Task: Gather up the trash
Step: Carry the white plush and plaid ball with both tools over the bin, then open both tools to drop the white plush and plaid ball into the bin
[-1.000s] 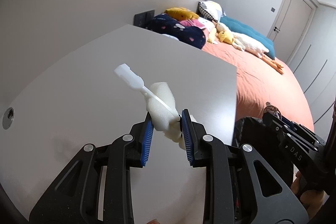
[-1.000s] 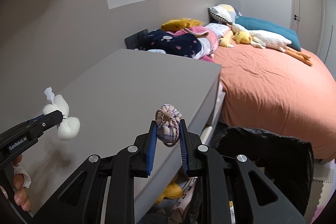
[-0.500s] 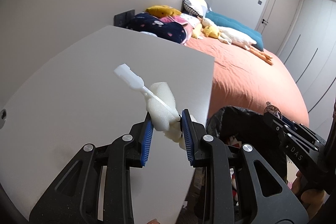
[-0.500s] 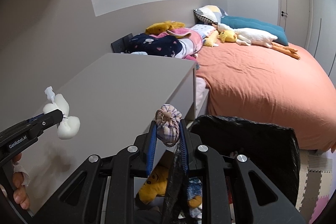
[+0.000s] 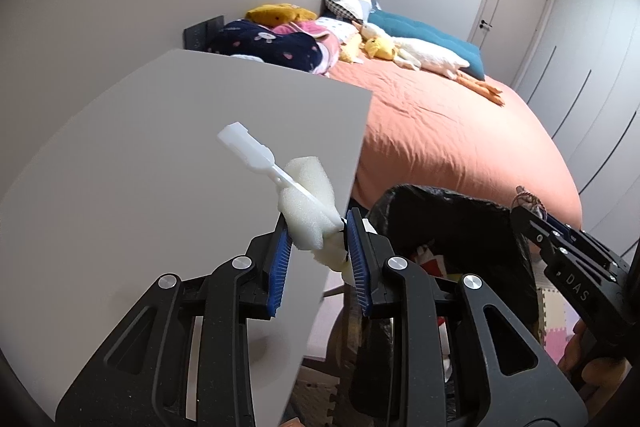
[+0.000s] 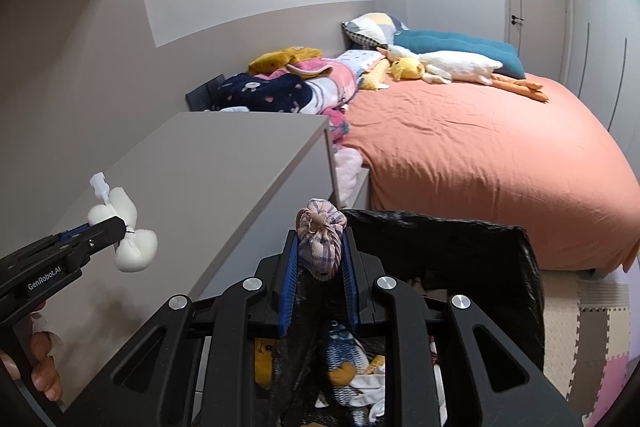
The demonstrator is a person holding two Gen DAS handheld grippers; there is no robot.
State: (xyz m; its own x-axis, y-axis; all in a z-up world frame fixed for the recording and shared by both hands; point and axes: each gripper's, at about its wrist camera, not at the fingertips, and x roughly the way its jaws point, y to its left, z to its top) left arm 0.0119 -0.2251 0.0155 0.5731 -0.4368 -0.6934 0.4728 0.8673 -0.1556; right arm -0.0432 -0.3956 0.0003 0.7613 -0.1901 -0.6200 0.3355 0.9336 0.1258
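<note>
Over one black-lined bin (image 6: 500, 251), two claws each grip one item: left claw (image 5: 316, 247) foam wad (image 5: 308, 219), right claw (image 6: 320, 259) cloth bundle (image 6: 320, 243).

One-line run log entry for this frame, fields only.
left gripper: shut on white foam piece with plastic stem | right gripper: shut on plaid cloth bundle | black-lined trash bin: below right gripper

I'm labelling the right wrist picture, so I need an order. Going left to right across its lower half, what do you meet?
Left gripper holding white foam → grey desk → right gripper holding a checked cloth bundle → black bin bag → foam floor mat.
</note>
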